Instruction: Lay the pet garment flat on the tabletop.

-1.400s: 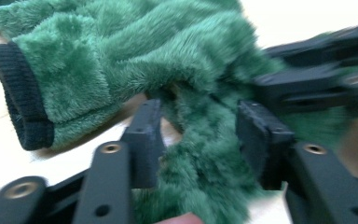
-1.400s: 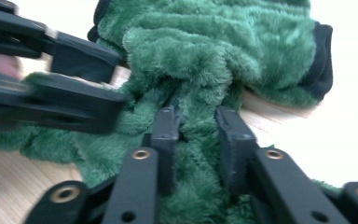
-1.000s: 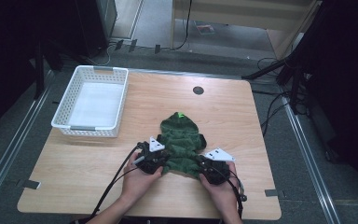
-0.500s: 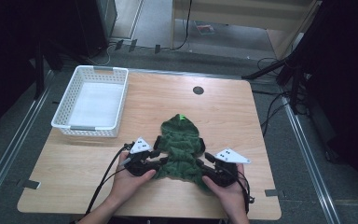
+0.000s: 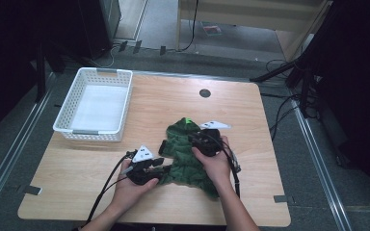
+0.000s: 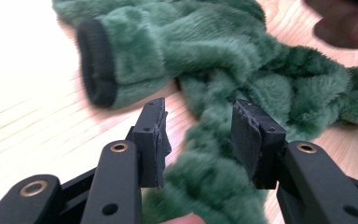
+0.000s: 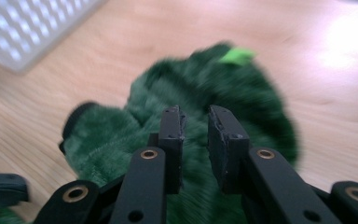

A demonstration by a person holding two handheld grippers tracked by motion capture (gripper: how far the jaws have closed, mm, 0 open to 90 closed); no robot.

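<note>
- light wooden table, round black grommet near the far edge
- white plastic basket at the far left corner
- fuzzy green garment crumpled near the front middle

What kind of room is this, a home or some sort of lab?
Probably a lab or recording studio, not a home: a bare wooden table fenced by metal floor rails, cables and dark stands around it, and cabled hand-held grippers working a green fleece garment.
</note>
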